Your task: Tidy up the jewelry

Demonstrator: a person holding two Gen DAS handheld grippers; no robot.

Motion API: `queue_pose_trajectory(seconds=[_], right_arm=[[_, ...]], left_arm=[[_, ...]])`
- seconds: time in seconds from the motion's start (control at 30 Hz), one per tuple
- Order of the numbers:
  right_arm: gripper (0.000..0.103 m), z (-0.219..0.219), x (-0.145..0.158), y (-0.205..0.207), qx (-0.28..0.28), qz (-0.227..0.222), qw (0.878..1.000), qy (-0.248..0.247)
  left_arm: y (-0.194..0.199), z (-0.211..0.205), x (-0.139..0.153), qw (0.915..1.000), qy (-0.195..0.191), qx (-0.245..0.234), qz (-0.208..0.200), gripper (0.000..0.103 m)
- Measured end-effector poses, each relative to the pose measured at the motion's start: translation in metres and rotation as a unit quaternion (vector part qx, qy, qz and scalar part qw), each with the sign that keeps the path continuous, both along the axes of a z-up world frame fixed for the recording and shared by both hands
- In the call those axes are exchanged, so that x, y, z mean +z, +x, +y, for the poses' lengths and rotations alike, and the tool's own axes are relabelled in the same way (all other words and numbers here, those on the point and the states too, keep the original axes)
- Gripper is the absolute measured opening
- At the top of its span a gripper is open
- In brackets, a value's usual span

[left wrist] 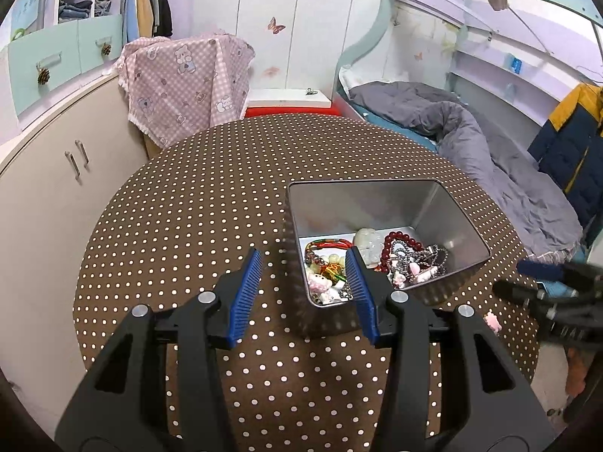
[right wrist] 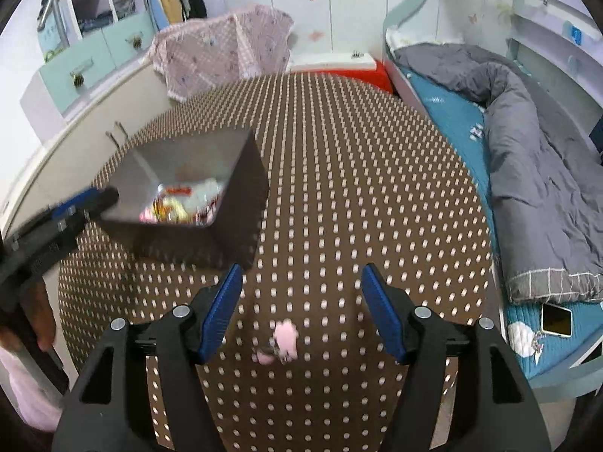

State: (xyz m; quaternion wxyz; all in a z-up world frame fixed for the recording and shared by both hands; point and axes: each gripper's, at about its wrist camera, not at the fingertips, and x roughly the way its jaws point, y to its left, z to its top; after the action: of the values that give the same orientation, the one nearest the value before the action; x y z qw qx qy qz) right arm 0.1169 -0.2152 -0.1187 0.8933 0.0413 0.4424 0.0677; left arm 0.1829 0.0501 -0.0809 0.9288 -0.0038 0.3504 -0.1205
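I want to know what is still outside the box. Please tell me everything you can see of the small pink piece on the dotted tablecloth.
The small pink flower-shaped piece lies flat on the brown, white-dotted tablecloth, outside the open metal box. It looks soft or plastic; blur hides details. A second pink bit and something dark join it. It sits between the open right gripper's blue fingers, untouched.

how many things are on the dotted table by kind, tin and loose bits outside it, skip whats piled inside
metal tin: 1
pink charm lying loose on the dotted table, outside the tin: 1
total: 2
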Motion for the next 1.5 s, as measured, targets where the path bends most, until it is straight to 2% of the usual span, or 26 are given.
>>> queue_pose_trajectory(seconds=[0.13,0.2,0.33,0.37,0.7,1.1,1.33,1.5], right_arm=[[0.045,0.007,-0.013,-0.006,0.016,0.021,1.000,-0.005],[0.034,0.011,-0.019,-0.009,0.027,0.032,0.999,-0.011],[0.022,0.019,-0.027,-0.013,0.034,0.044,0.998,-0.035],[0.015,0.019,-0.027,-0.014,0.031,0.044,0.998,-0.045],[0.015,0.010,-0.021,-0.010,0.020,0.039,0.998,-0.037],[0.015,0.006,0.019,-0.001,0.010,-0.021,0.999,-0.034],[0.015,0.020,0.054,0.007,0.031,-0.075,0.996,-0.027],[0.015,0.036,0.068,0.022,0.055,-0.090,0.994,-0.021]], left_arm=[[0.003,0.001,-0.001,0.9999,-0.011,0.003,0.012,0.045],[0.005,0.002,-0.002,0.9997,-0.017,0.000,0.019,0.037],[0.008,0.000,-0.002,0.9995,-0.018,-0.001,0.027,0.032],[0.009,0.000,-0.003,0.9994,-0.020,-0.004,0.029,0.028],[0.018,-0.003,-0.003,0.9986,-0.016,0.000,0.050,0.015],[0.021,-0.002,-0.004,0.9983,-0.012,0.003,0.057,0.012],[0.021,-0.002,-0.004,0.9982,-0.013,0.003,0.058,0.012],[0.021,-0.002,-0.004,0.9982,-0.014,0.003,0.058,0.012]])
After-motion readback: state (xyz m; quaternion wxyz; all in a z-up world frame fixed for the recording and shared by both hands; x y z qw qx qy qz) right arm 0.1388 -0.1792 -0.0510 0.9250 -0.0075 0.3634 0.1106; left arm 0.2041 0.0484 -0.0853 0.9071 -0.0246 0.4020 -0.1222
